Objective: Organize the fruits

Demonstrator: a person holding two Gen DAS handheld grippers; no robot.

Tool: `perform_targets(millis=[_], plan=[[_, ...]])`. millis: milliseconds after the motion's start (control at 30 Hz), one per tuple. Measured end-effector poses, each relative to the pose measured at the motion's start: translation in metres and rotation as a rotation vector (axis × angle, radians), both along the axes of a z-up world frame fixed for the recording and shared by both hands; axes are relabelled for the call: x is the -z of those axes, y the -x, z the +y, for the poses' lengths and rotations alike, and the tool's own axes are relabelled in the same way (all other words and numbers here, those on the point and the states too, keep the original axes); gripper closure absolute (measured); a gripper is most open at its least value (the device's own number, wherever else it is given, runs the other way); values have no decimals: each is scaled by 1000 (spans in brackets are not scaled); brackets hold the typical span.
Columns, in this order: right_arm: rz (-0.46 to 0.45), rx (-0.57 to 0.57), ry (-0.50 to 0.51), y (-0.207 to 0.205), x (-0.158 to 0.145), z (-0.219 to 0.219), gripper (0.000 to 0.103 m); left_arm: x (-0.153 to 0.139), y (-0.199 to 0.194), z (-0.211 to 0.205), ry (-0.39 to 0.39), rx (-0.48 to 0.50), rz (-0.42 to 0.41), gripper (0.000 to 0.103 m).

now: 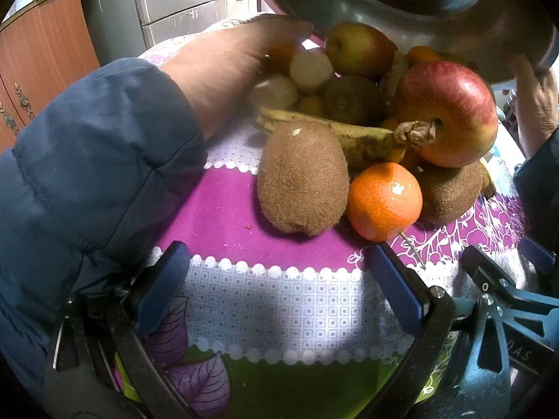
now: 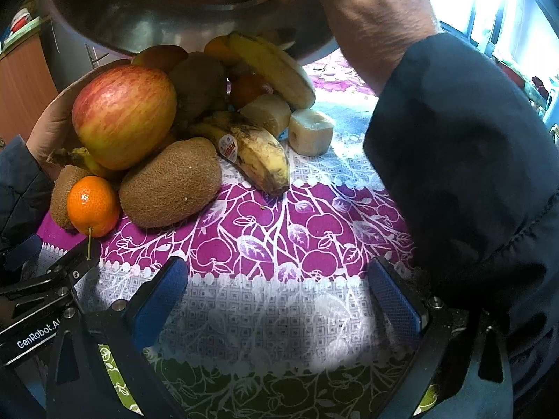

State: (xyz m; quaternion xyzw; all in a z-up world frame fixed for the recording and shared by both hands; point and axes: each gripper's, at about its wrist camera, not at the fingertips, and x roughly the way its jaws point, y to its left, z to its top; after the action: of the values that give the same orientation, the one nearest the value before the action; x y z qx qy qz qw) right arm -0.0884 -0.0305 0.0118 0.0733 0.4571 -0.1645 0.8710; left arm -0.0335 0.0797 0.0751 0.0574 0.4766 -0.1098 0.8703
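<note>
A metal bowl hangs tilted above the far side of the fruit heap, held at its rim by a bare hand; a second hand in a blue sleeve cups the pile from the other side. Beneath lies the table under a purple patterned cloth, bare directly ahead of both claws. The heap sits ahead of the left claw and ahead and to the left of the right claw. Largest in it is a red apple, perched on top, then a spotted banana whose long axis runs toward the right claw, its tip pointing at the open cloth. A kiwi stands nearest the left claw, long axis upright and leaning slightly away, with a mandarin touching its right side. Both claws rest low, spread wide and gripping nothing. Judged from this layout, the left claw is the nearer to the kiwi and mandarin; the right claw is better placed for the banana. The stacked apple could roll if lower fruit is drawn out first.
</note>
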Motion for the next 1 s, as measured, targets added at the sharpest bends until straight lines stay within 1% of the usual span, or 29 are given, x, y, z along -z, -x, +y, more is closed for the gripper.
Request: perform_targets(millis=[1000], plan=[[2,2,0,-1,-1,0,0,1,1,1,-1,0,2,0]])
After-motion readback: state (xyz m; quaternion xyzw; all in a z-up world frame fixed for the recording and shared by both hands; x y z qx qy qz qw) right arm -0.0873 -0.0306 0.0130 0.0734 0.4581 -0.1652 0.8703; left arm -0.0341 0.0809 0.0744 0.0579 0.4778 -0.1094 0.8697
